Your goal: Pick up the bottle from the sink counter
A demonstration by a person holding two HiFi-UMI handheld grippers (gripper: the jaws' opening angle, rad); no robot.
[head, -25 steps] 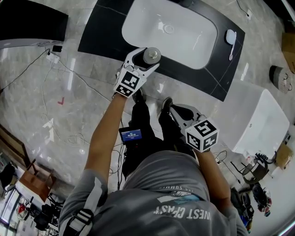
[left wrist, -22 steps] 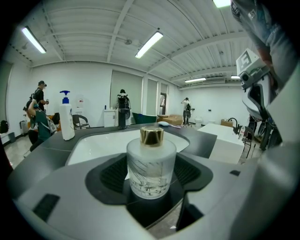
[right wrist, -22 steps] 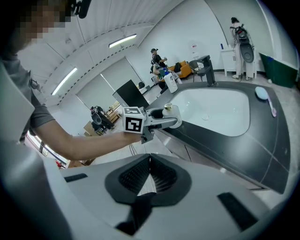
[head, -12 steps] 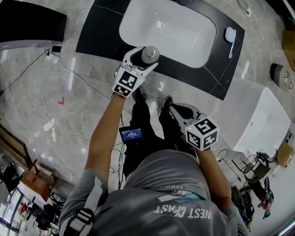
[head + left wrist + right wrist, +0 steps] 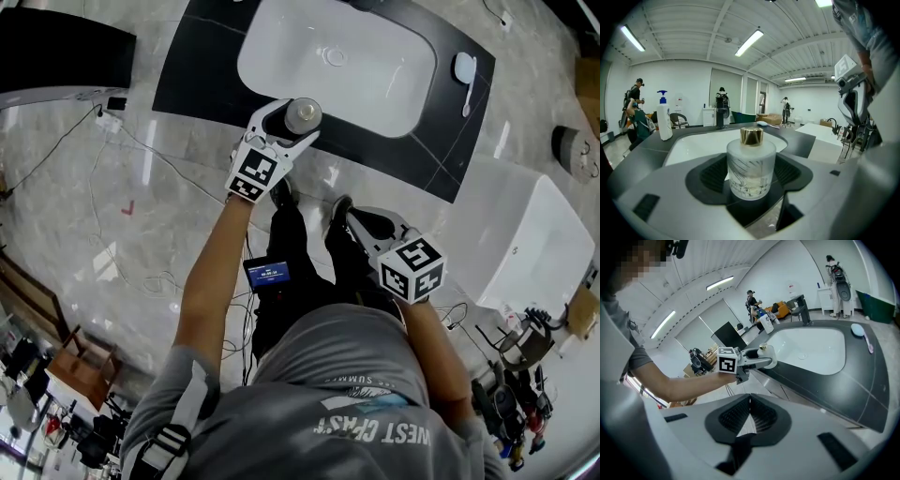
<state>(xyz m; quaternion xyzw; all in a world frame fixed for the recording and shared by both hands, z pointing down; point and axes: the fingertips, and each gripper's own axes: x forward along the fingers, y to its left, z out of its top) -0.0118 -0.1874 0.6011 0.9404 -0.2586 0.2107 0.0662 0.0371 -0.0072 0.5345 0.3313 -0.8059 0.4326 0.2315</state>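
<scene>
Left tongs point(image 5: 292, 122), upper centre, are clamping the bottle point(image 5: 751, 168) at the table point(image 5: 202, 66) edge; the lift is seemingly pending. Right tongs point(image 5: 361, 223), lower right, are hanging closed and empty.

A glossy grey marble floor point(image 5: 141, 169) spreads near and left, white walls point(image 5: 689, 89) stand far off, and tube lights point(image 5: 750, 42) run along the ribbed white ceiling.
</scene>
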